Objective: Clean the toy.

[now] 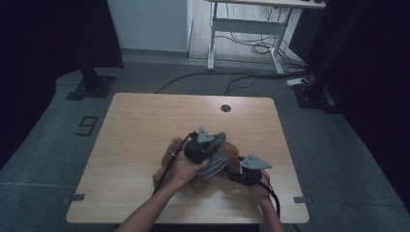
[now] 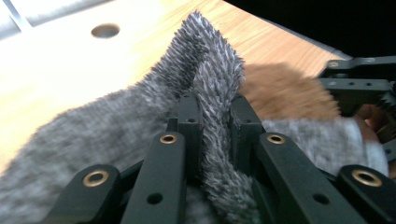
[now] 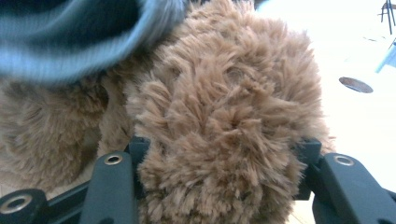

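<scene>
A brown plush toy (image 1: 170, 151) lies on the wooden table (image 1: 140, 121), slightly right of its middle. A grey fuzzy garment (image 1: 216, 164) is draped over it. My left gripper (image 1: 212, 144) sits over the toy's top, and its jaws are shut on a raised fold of the grey garment (image 2: 205, 70) at my left gripper (image 2: 214, 105). Brown fur (image 2: 285, 93) shows behind that fold. At the toy's right side, my right gripper (image 1: 238, 173) has its jaws spread wide and pressed on a thick furry part of the toy (image 3: 224, 107) at my right gripper (image 3: 219, 149). Grey fabric (image 3: 84, 37) hangs above.
A round cable hole (image 1: 226, 108) sits near the table's far edge. Beyond the table stand a white desk frame (image 1: 251, 24), loose floor cables (image 1: 251, 48) and a black stand base (image 1: 92, 84). Bare tabletop surrounds the toy on the left and far sides.
</scene>
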Demonstrator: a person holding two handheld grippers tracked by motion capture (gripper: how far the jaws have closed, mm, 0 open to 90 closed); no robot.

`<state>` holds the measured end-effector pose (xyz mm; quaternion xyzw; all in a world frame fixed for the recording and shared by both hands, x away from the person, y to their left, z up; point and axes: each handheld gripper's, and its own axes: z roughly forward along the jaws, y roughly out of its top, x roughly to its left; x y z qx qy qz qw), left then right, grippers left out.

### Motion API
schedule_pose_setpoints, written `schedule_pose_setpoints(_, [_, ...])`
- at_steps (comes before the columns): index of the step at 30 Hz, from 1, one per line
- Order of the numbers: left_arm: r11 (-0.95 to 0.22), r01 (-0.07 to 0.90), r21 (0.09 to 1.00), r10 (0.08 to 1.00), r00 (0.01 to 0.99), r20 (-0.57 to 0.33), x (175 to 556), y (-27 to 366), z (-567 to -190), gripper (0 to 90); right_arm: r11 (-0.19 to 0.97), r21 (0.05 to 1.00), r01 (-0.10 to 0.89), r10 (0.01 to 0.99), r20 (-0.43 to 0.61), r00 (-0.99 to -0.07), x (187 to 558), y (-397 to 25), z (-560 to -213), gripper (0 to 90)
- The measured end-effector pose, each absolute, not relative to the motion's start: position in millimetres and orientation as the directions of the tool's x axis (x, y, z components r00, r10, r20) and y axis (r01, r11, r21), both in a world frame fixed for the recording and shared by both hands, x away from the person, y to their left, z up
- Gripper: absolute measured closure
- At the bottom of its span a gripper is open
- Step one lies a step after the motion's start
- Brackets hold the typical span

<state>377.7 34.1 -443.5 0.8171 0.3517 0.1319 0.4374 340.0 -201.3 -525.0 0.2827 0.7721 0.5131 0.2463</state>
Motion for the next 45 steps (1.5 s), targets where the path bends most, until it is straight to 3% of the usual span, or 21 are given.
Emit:
schedule_pose_setpoints(7, [-0.295, 0.48, 0.826, 0.742, 0.66, -0.119, 385, 89, -432, 78.0, 0.319, 0.93, 0.18, 0.695, -0.1, -0.712, 340, -203, -525, 43.1])
schedule_pose_setpoints(10, [-0.23, 0.524, 0.82, 0.777, 0.606, -0.17, 386, 132, -435, 77.9, 0.318, 0.931, 0.18, 0.695, -0.1, -0.712, 340, -204, -525, 42.7])
schedule_pose_setpoints(15, [-0.212, 0.547, 0.81, 0.817, 0.554, -0.161, 380, 162, -450, 78.1, 0.315, 0.93, 0.189, 0.699, -0.093, -0.709, 340, -205, -526, 41.9])
schedule_pose_setpoints(18, [-0.218, 0.634, 0.742, 0.82, 0.531, -0.214, 381, 181, -484, 78.2, 0.306, 0.933, 0.191, 0.699, -0.084, -0.71, 340, -206, -527, 41.9])
schedule_pose_setpoints(22, [-0.186, 0.663, 0.725, 0.799, 0.532, -0.282, 384, 187, -495, 78.3, 0.303, 0.934, 0.191, 0.698, -0.081, -0.711, 340, -206, -527, 41.8])
schedule_pose_setpoints(25, [-0.189, 0.647, 0.739, 0.799, 0.539, -0.267, 384, 185, -486, 78.3, 0.305, 0.933, 0.192, 0.699, -0.082, -0.711, 340, -206, -527, 41.6])
schedule_pose_setpoints(28, [-0.193, 0.577, 0.794, 0.79, 0.571, -0.222, 382, 175, -450, 78.3, 0.309, 0.932, 0.191, 0.697, -0.085, -0.712, 340, -206, -527, 41.4])
schedule_pose_setpoints(33, [-0.245, 0.506, 0.827, 0.768, 0.621, -0.152, 389, 139, -414, 78.2, 0.313, 0.931, 0.187, 0.698, -0.092, -0.71, 341, -205, -526, 41.0])
schedule_pose_setpoints(39, [-0.326, 0.521, 0.789, 0.729, 0.67, -0.141, 403, 91, -418, 78.0, 0.321, 0.93, 0.178, 0.697, -0.105, -0.709, 341, -204, -526, 38.7])
schedule_pose_setpoints(40, [-0.358, 0.539, 0.763, 0.718, 0.681, -0.144, 405, 79, -431, 78.0, 0.323, 0.927, 0.189, 0.698, -0.099, -0.709, 340, -205, -526, 30.4])
schedule_pose_setpoints(42, [-0.372, 0.538, 0.756, 0.716, 0.685, -0.135, 403, 76, -442, 78.1, 0.303, 0.925, 0.229, 0.716, -0.062, -0.695, 340, -207, -525, 22.3])
schedule_pose_setpoints(45, [-0.338, 0.555, 0.76, 0.705, 0.685, -0.187, 397, 84, -455, 78.4, 0.256, 0.928, 0.27, 0.724, 0.0, -0.689, 340, -214, -520, 15.8])
